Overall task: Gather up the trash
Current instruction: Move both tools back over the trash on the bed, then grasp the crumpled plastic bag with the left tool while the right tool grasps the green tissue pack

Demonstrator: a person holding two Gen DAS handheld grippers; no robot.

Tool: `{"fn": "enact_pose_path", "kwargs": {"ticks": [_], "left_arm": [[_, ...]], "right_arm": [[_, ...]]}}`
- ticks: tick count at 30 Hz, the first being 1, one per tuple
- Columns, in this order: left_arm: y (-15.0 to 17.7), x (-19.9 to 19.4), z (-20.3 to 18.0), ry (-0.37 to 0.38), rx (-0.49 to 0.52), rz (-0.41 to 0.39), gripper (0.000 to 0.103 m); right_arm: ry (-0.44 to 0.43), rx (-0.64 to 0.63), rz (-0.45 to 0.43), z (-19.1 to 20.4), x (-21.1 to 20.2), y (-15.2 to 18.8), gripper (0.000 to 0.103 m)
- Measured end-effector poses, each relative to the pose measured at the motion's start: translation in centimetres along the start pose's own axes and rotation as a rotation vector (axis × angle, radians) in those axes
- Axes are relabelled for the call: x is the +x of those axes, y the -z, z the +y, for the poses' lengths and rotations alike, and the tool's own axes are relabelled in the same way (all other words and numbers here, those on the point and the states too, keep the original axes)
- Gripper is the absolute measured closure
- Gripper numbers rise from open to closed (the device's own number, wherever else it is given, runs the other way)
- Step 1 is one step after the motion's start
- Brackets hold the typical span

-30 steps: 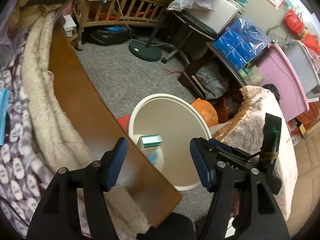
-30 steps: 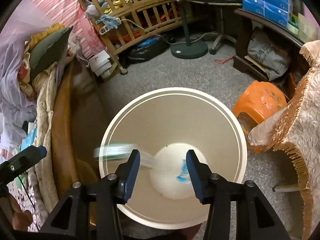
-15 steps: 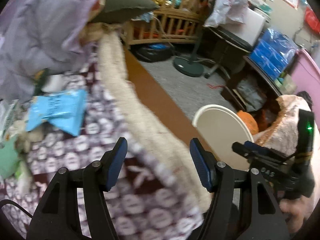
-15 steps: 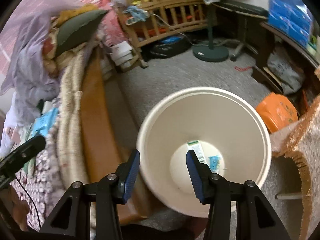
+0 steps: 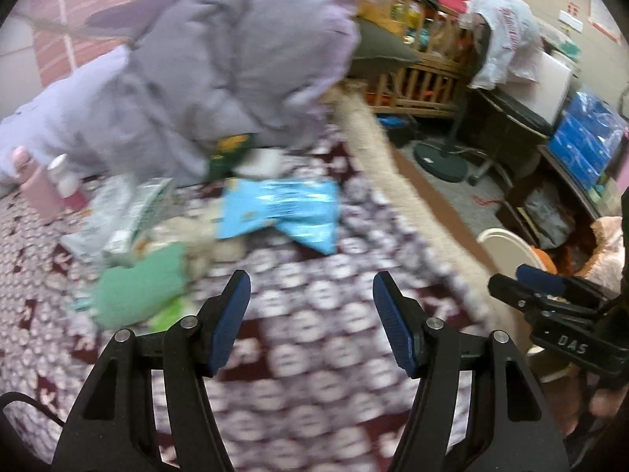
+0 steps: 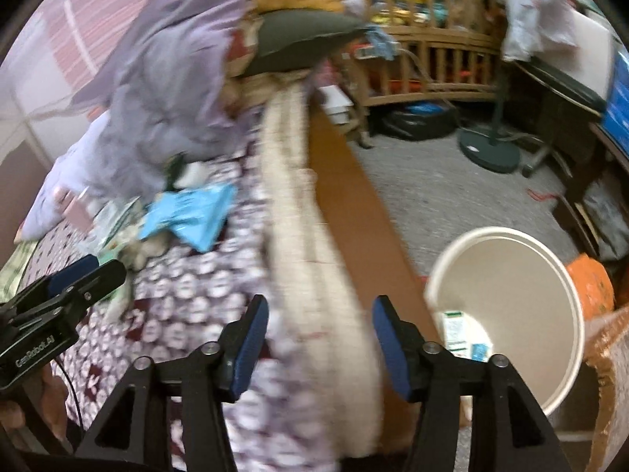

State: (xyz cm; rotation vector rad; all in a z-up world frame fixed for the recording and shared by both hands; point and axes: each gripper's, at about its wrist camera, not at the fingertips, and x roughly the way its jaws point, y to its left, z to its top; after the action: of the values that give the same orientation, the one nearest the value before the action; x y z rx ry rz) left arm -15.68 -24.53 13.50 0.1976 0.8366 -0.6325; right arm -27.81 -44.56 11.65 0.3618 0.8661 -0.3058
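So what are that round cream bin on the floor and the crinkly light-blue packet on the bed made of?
The round cream bin looks like smooth matte plastic: thin even rim, uniform walls. The crinkly light-blue packet seems to be glossy plastic film, judging by its creases and shiny patches, though blur leaves that uncertain.

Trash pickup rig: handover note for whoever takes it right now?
Left gripper: open, empty, over the patterned bedspread.
Right gripper: open, empty, at the bed edge.
Done: a green-and-white carton and a small blue scrap lie in the round cream bin on the floor.
Left: blue foil wrapper, crumpled green wrapper and pale packets on the bed. Frames blurred; finer detail unclear.
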Motion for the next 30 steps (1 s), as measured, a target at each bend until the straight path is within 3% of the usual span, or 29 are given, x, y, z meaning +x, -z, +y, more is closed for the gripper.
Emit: {"fn": "enact_pose_path", "kwargs": {"ticks": [11,18,26,30], "left_arm": [[3.0,-2.2,14.4,-0.156,-0.172,0.018,0.039],[5.3,-2.4,21.0,-0.24,-0.241,0.048,0.039],[6.5,-0.7,24.1,-0.175,-0.293,0.082,0.039],[6.5,0.2,24.7,-0.128,-0.294,0.085,0.039]], "right_arm": [[-0.118,-0.145,0.082,9.5,3.4,0.7,0.045],[-0.205,-0.22,0.119,15.4,5.9,1.2,0.045],[-0.278,-0.373,0.137,22.7,9.0,1.4,0.045],[-0.276,-0.431,0.193,25.3,11.9,1.0,0.043]]}}
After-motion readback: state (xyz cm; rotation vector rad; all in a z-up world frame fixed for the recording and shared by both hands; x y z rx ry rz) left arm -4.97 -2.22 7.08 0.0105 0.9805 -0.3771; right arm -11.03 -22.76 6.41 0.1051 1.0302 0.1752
